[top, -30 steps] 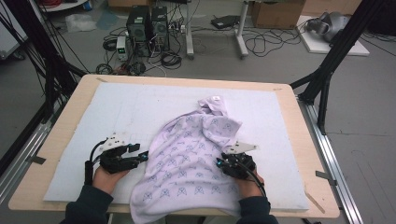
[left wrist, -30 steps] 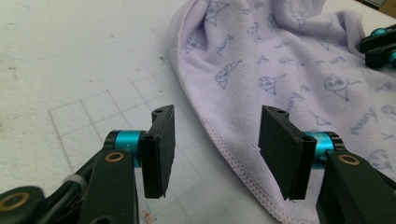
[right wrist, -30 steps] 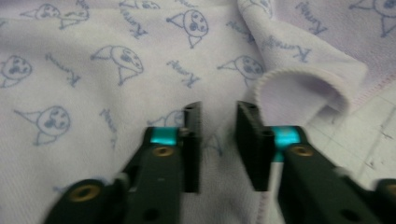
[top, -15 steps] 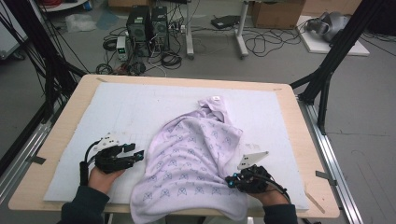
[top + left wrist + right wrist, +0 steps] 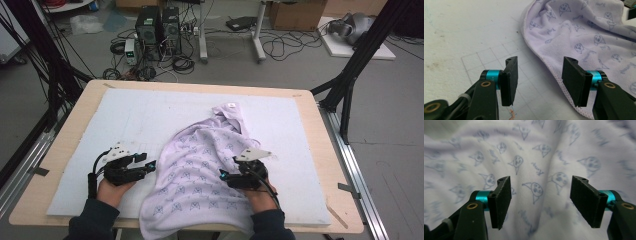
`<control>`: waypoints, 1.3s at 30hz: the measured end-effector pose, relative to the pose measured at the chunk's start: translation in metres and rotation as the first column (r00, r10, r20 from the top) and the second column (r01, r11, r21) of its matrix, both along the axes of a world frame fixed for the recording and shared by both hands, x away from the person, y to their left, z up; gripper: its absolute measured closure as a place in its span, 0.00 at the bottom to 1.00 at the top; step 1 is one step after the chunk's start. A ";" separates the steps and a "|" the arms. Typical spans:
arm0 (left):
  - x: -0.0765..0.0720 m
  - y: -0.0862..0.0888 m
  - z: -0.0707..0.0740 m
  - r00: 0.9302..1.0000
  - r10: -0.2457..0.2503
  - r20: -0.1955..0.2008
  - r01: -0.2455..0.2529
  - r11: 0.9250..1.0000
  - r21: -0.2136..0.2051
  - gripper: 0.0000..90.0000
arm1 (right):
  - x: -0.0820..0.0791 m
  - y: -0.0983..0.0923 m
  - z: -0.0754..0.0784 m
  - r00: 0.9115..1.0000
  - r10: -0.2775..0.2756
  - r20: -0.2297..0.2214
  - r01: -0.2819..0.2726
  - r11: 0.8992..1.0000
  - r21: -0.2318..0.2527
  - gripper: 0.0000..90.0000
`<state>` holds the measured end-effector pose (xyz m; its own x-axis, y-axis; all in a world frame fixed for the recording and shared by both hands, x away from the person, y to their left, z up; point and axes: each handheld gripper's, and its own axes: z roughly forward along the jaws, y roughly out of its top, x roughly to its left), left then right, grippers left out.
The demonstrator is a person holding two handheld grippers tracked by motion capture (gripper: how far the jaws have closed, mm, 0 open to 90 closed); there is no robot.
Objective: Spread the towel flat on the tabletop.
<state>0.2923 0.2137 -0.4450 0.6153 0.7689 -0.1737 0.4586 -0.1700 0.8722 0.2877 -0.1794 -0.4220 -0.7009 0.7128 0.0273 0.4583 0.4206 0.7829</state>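
A lavender cloth (image 5: 200, 160) printed with small blue figures lies crumpled on a pale mat (image 5: 125, 115), and its near end hangs over the table's front edge. My left gripper (image 5: 146, 162) rests on the mat just left of the cloth, pointing right at it. In the left gripper view it (image 5: 541, 67) is open, with the cloth's stitched hem (image 5: 554, 75) running past the right jaw and no pad touching it. My right gripper (image 5: 224, 177) sits over the cloth's right part, pointing left. Its jaws (image 5: 541, 192) have just been opening and stand apart above the cloth (image 5: 529, 170), gripping nothing.
The mat covers a wooden table (image 5: 325, 165) with metal rails along both sides. Black frame posts (image 5: 350, 75) rise at the left and right. On the floor behind the table stand computer towers (image 5: 155, 25) among cables. A white label (image 5: 231, 105) marks the cloth's far tip.
My right gripper swung out to the right with the cloth's edge, then came back left over the cloth with its jaws apart. The left gripper stayed put.
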 end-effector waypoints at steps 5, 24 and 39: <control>-0.001 0.004 0.001 1.000 0.018 0.001 -0.018 1.000 -0.005 0.53 | 0.022 0.020 -0.021 0.998 0.000 -0.061 -0.007 0.992 -0.126 0.41; 0.001 0.001 0.016 1.000 0.007 0.026 -0.007 1.000 0.000 0.52 | -0.034 -0.025 -0.010 0.892 0.379 -0.244 -0.400 0.916 -0.039 0.86; 0.035 -0.018 0.035 0.999 -0.037 0.004 0.037 0.999 0.036 0.52 | 0.013 0.009 -0.013 0.996 0.021 -0.089 -0.025 0.999 -0.046 0.42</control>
